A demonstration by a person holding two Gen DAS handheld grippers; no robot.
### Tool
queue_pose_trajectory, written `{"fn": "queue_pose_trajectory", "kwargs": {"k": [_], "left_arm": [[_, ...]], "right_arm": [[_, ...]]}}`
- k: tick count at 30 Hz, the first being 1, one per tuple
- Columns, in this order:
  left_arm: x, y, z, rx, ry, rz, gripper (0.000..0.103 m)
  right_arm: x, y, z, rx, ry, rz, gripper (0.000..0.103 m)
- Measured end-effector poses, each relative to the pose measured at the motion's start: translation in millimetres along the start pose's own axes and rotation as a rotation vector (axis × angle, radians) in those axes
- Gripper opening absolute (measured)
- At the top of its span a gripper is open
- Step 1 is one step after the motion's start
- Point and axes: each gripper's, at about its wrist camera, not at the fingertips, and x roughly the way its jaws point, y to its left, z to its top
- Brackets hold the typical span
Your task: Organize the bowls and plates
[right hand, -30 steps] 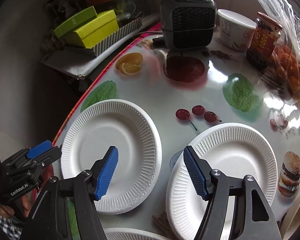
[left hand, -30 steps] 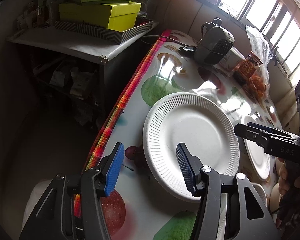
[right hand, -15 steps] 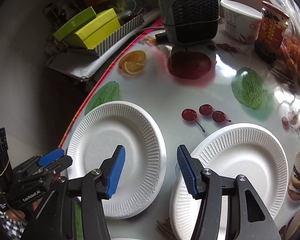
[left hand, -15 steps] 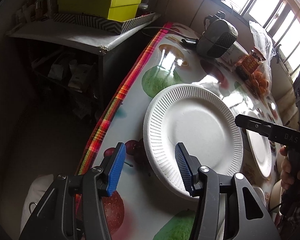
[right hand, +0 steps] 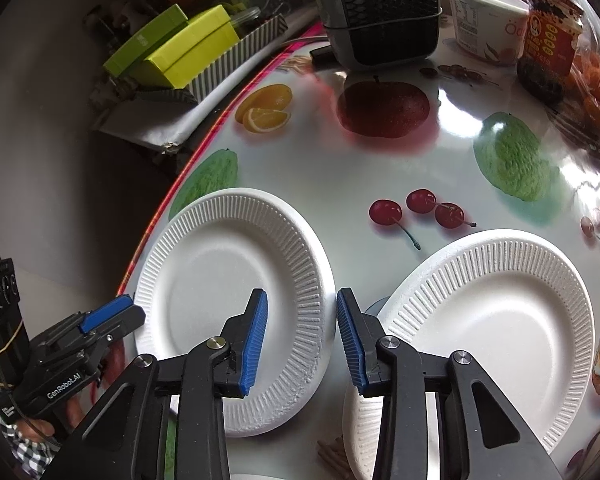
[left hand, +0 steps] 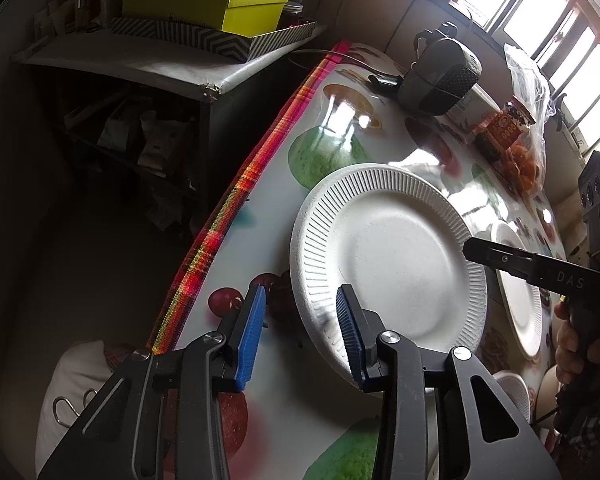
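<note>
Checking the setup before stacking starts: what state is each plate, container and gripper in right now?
Left plate: flat on the table, empty, its rim between both grippers' fingers.
Right plate: flat, empty.
Jar: upright, lid on.
White tub: upright.
Left gripper: closing, not yet pinching.
Right gripper: closing, not yet pinching.

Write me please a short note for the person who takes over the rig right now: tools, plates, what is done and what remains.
Left tool: jaws closing, with the near rim of the edge-side plate between them, not yet pinched.
Right tool: jaws closing astride the same plate's opposite rim, also not gripping.
Things: the second plate lies flat beside the first on the table, their rims close together. What look like bowls sit at the near edge, mostly hidden.
Done: nothing is stacked yet.
Left: finish the grip, probably lift this plate onto the second one, then sort the bowls.
</note>
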Motion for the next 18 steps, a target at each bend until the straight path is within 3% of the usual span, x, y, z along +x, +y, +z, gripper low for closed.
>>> {"fn": "queue_pose_trajectory", "kwargs": {"k": [2,9,18], "left_arm": [[2.0,0.2,-0.6,-0.003,0.009,-0.003,0.029],[3.8,-2.2,-0.8,-0.004,0.010,-0.009,0.020],[2.9,-4.2,0.2,-0.002,0.008,0.002,0.019]], "right_arm": [[0.0,0.2,-0.1,-0.002,0.000,-0.001,0.033],[-1.0,-1.5,-0.7,0.003,0.000,-0.005,0.025],[-2.1,-4.8,-3.4,0.017,0.006,0.003,0.024]]}}
